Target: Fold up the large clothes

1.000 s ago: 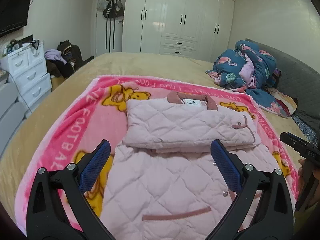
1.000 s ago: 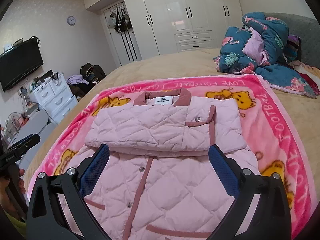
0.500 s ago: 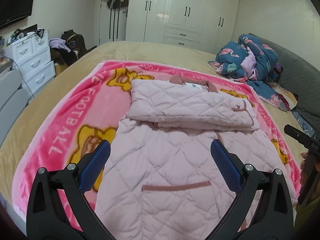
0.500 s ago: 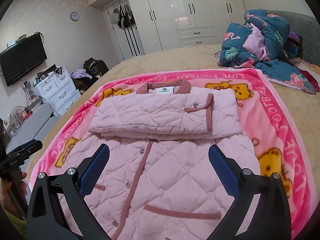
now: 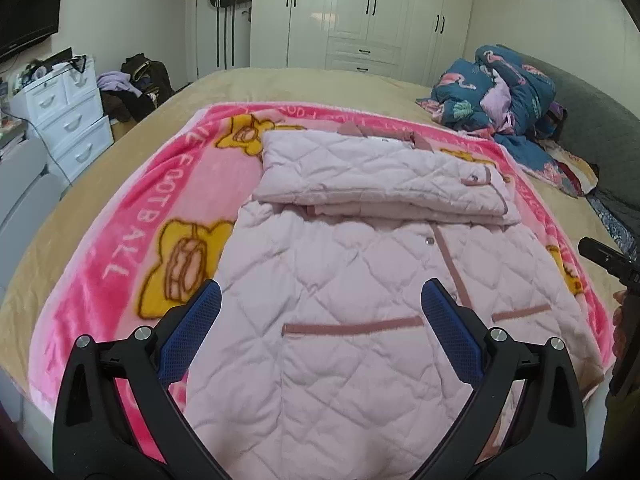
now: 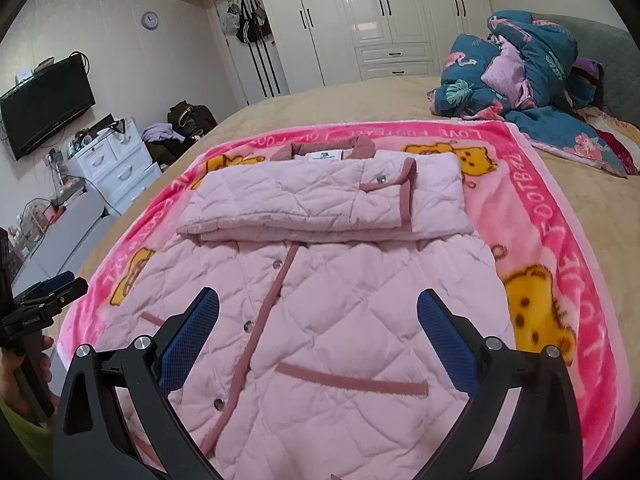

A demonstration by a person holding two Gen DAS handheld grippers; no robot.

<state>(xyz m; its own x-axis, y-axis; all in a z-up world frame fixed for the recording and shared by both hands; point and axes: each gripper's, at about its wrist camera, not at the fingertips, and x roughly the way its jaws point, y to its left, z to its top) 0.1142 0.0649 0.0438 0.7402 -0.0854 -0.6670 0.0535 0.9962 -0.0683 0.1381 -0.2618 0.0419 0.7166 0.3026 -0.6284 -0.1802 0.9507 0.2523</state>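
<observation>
Coat (image 5: 344, 280) on blanket (image 5: 132, 220), sleeves folded across its chest. Left gripper (image 5: 320, 316) and right gripper (image 6: 318, 314), both spread, hover over its hem; next, pinch the hem corners.

Both wrist views low over the bed's near edge, facing the wardrobe (image 5: 360, 12), sharing the pink coat (image 6: 320, 320)

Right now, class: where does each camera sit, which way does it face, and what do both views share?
Left wrist: rides the left gripper, looking across the bed over the pink quilted coat; its own open jaws show, plus the right gripper at the edge.
Right wrist: rides the right gripper, facing the same coat; open jaws, left gripper and a hand show.
Shared: coat, pink blanket, white wardrobe.
</observation>
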